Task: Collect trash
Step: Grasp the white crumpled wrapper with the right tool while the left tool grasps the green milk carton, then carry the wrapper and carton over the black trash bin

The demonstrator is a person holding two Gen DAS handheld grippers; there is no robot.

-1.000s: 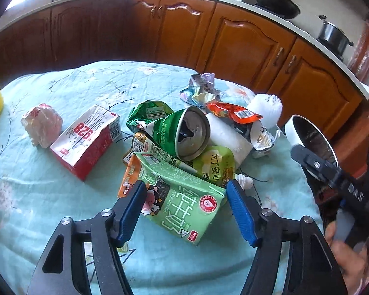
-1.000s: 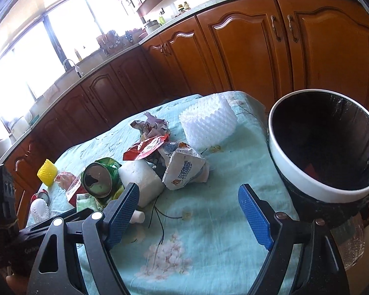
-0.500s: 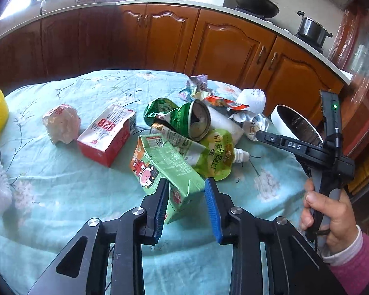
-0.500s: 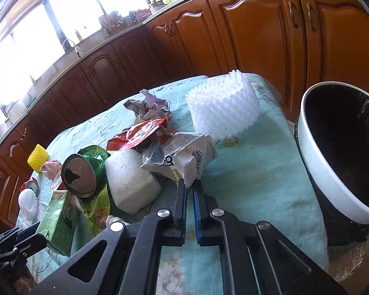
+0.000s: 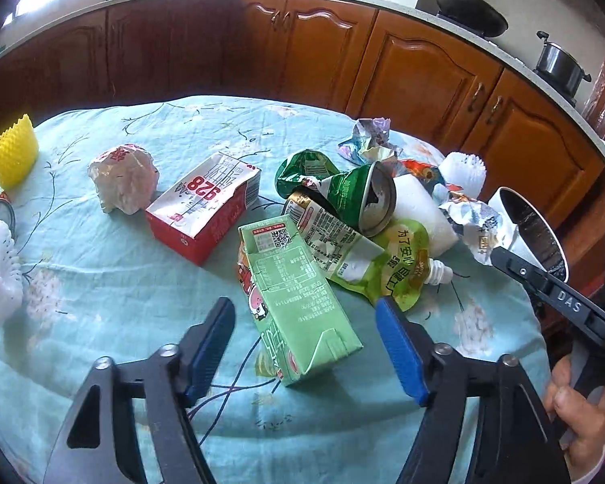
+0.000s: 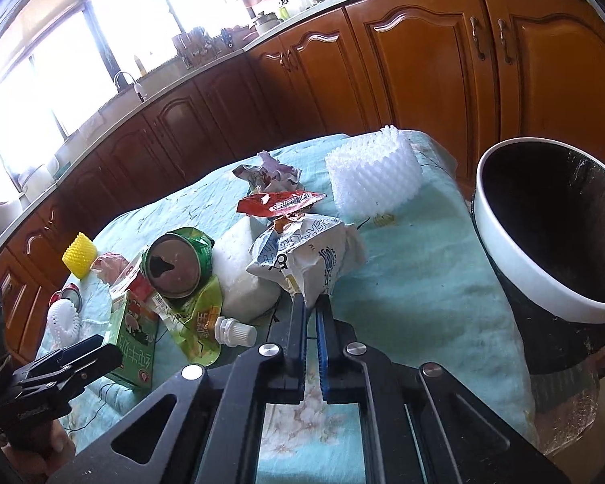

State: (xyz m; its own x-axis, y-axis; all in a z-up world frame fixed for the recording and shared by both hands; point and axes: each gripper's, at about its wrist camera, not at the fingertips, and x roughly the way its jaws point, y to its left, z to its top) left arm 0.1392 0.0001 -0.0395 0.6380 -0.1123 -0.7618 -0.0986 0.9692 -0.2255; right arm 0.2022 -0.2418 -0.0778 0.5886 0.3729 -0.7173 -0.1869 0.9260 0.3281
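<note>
A green milk carton (image 5: 298, 302) lies on the teal tablecloth between the fingers of my left gripper (image 5: 304, 306). Its jaws are opening, and a gap shows between each blue pad and the carton. My right gripper (image 6: 312, 302) is shut, with the lower corner of a crumpled white-and-blue wrapper (image 6: 306, 258) pinched between its tips. In the left wrist view the same wrapper (image 5: 476, 226) sits at the tip of the right gripper's black finger. The trash bin (image 6: 504, 250), white-rimmed with a black liner, stands off the table's right edge.
Heaped behind the carton are a green can (image 5: 363, 197), a yellow-green pouch (image 5: 403, 258), a white foam block (image 5: 419, 209) and a red wrapper (image 6: 282, 201). A red carton (image 5: 205, 213), crumpled paper (image 5: 123, 177) and yellow foam net (image 5: 14, 157) lie left. Wooden cabinets ring the table.
My left jaws narrowed around the green carton, then widened again; the carton has turned and sits nearer. My right jaws went from wide open to shut at the wrapper's corner.
</note>
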